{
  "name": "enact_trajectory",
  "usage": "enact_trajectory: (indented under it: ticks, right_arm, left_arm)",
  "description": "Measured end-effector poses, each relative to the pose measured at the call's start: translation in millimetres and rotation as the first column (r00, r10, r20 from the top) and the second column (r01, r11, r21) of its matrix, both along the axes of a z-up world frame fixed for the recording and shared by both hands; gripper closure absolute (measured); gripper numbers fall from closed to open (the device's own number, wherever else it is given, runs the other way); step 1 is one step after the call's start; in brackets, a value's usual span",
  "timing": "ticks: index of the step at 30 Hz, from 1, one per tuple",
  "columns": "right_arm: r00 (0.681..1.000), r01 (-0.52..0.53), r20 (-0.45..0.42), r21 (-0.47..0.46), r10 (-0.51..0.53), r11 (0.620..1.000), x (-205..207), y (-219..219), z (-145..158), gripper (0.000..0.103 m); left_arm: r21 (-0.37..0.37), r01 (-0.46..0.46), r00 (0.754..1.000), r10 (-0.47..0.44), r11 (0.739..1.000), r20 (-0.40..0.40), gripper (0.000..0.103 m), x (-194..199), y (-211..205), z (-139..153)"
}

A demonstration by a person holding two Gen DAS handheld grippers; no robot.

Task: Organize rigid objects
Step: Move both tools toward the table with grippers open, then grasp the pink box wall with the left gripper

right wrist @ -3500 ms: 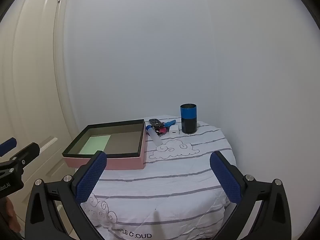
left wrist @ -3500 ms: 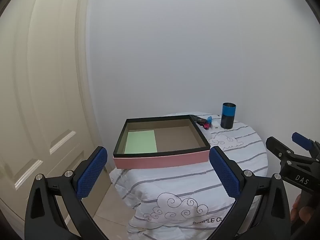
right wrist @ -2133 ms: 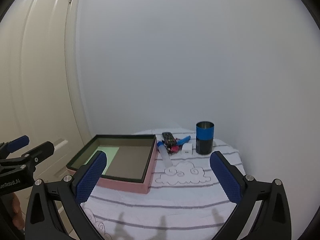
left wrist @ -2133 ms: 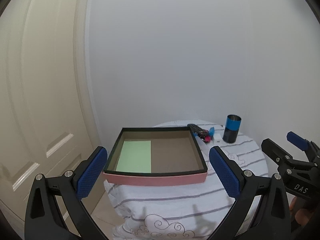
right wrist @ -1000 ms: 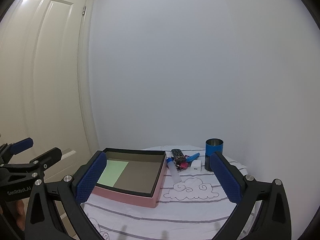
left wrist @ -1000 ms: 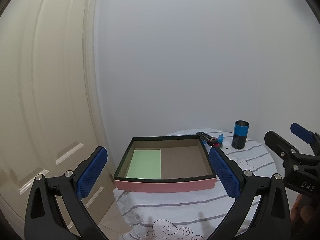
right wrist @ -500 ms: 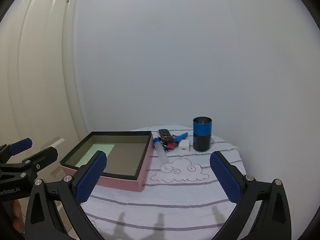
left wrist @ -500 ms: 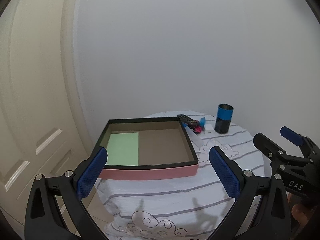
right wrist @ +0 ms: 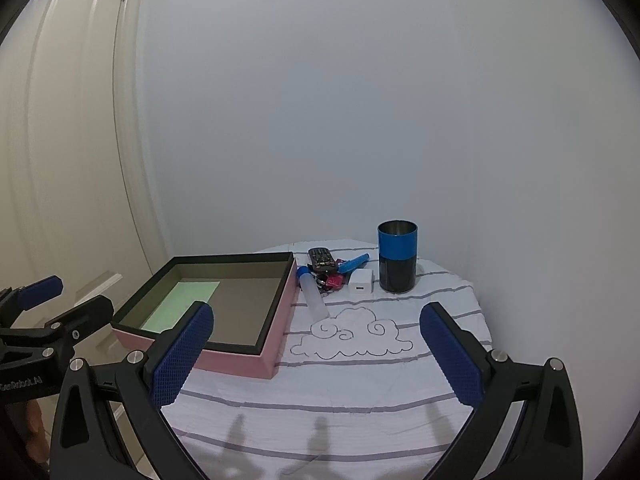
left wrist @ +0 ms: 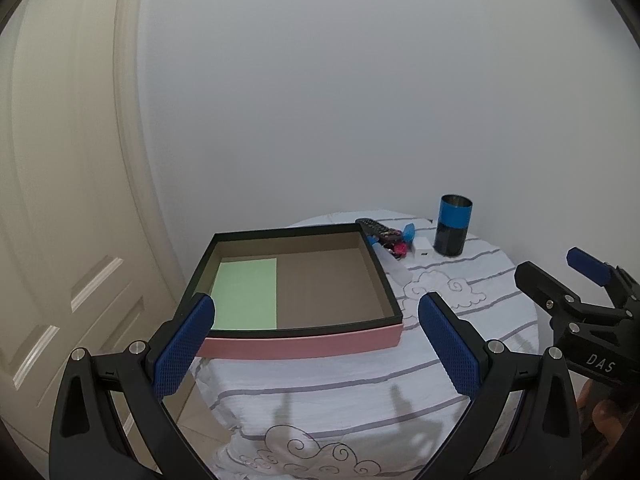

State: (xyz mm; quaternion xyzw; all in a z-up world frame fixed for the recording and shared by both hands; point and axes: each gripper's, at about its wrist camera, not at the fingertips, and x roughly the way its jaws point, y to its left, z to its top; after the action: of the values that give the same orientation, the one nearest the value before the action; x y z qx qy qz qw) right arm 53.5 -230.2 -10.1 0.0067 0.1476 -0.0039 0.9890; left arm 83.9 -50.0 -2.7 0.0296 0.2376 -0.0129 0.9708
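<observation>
A pink box (left wrist: 304, 347) (right wrist: 280, 320) with a black rim lies open on the round table, a green sheet (left wrist: 246, 294) inside on the left. Behind its far right corner lie a black remote (right wrist: 321, 260), a blue marker (right wrist: 354, 263), a red key bunch (right wrist: 332, 280), a white tube with blue cap (right wrist: 314, 298) and a white charger (right wrist: 361, 282). A blue and black cup (right wrist: 397, 256) (left wrist: 453, 225) stands upright beside them. My left gripper (left wrist: 316, 346) is open and empty, in front of the box. My right gripper (right wrist: 318, 354) is open and empty, above the table's front.
The table wears a white striped cloth (right wrist: 352, 400) with cloud drawings. A cream door (left wrist: 60, 200) is at the left and a plain wall behind. The table edge drops to a tiled floor (left wrist: 196, 420) at the left.
Both grippers have dipped and come a little closer to the table; the box and objects look larger and lower in view. Nothing on the table has moved.
</observation>
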Motion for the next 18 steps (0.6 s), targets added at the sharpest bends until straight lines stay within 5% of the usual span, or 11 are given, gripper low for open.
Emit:
enact_trajectory:
  ticks: [10,18]
  right_arm:
    - [0.999,0.014,-0.031,-0.010,-0.015,1.000,18,-5,-6,0.000]
    - [0.997,0.048,-0.062,-0.005,-0.048,0.999,50,-22,-15,0.000]
  left_arm:
    - [0.061,-0.051,0.997,0.054,0.997,-0.052,0.000,31,37,-10]
    - [0.007,-0.090,0.982,0.090,0.996,-0.167,0.000,74,94,-24]
